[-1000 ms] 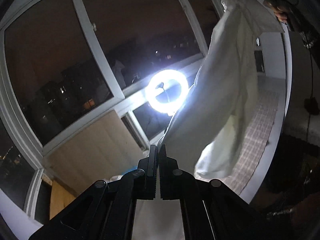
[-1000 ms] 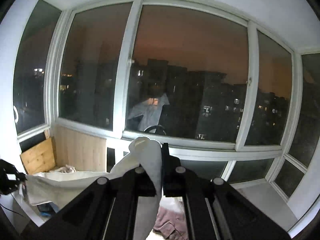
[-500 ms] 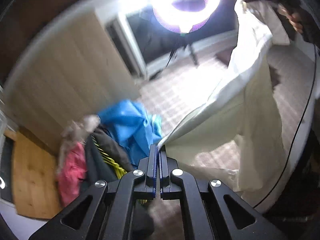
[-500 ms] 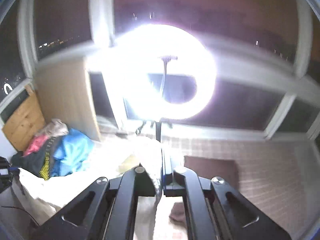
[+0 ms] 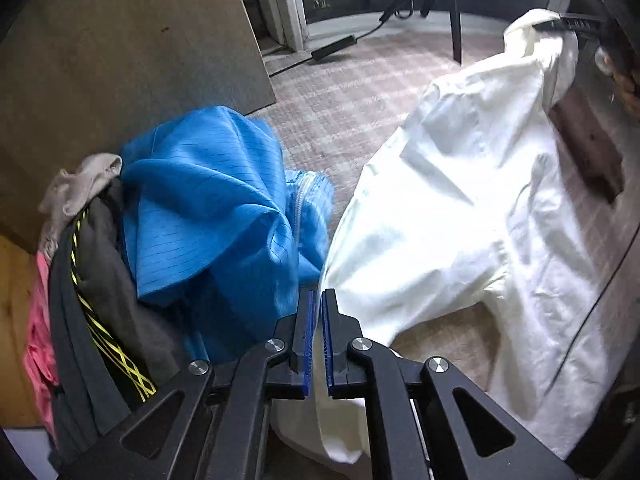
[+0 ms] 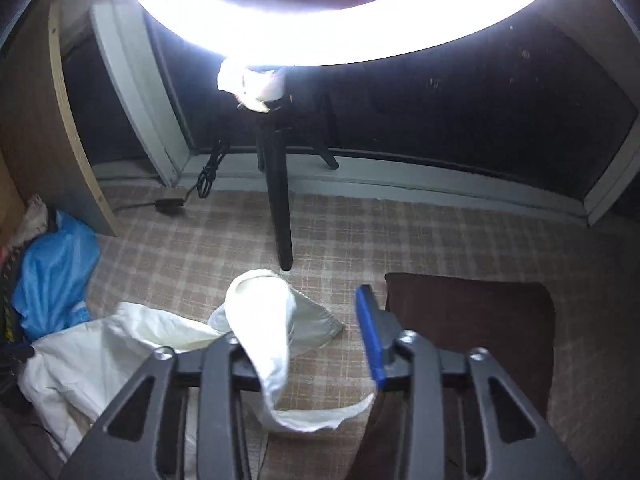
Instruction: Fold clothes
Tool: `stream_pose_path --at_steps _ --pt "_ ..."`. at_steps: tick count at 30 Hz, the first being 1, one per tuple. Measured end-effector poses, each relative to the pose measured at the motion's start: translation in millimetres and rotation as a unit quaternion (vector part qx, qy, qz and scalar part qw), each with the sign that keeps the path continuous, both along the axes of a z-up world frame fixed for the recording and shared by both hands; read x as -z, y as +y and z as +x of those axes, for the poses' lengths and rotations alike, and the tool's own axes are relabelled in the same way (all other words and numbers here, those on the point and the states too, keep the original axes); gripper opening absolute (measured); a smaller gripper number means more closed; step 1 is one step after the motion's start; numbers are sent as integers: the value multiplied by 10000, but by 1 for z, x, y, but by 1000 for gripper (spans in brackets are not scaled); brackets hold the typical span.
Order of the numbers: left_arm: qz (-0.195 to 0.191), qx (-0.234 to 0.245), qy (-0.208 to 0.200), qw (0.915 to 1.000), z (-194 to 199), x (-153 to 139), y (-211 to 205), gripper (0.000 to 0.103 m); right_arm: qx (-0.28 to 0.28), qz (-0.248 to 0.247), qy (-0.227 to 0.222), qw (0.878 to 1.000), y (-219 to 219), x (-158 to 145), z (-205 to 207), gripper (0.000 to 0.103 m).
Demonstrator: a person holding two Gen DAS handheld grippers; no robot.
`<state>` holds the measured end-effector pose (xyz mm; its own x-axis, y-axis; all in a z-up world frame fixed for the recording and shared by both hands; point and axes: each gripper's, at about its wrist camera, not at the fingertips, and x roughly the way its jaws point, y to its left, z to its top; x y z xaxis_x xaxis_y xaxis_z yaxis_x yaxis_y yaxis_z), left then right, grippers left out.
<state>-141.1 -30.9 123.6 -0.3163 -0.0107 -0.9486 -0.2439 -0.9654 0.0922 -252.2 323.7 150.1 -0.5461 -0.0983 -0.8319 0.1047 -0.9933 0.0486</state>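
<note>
A white garment (image 5: 460, 216) lies spread over the checkered surface (image 5: 340, 96), running from my left gripper up to the right one. My left gripper (image 5: 318, 300) is shut on the garment's near edge, which passes between its blue pads. In the right wrist view, my right gripper (image 6: 312, 300) stands open with its jaws wide apart. A fold of the white garment (image 6: 260, 320) is draped over its left finger and hides it. The blue pad (image 6: 370, 336) of the right finger is bare. The right gripper (image 5: 572, 24) also shows at the garment's far corner.
A pile of clothes sits on the left: a blue garment (image 5: 208, 208), a grey one with yellow cord (image 5: 108, 280) and a pink one (image 5: 38, 352). A ring light (image 6: 344, 20) on a tripod (image 6: 280, 208) stands ahead. A dark brown cushion (image 6: 468, 320) lies right. A wooden panel (image 5: 120, 40) stands behind the pile.
Both grippers have swung down from window height to the floor, laying the white garment on the checkered surface. My right gripper has opened; my left stays shut on the cloth.
</note>
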Motion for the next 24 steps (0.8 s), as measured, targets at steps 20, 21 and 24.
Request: stream_pose_path --at_steps 20,21,24 --pt "1298 -1223 -42 9840 128 10 -36 35 -426 -279 270 9983 9 -9 22 53" --pt "1326 -1286 6 9828 129 9 -35 35 -476 -117 253 9985 6 -8 19 53" --pt "1341 -1229 141 9832 119 6 -26 35 -604 43 234 9979 1 -10 19 53"
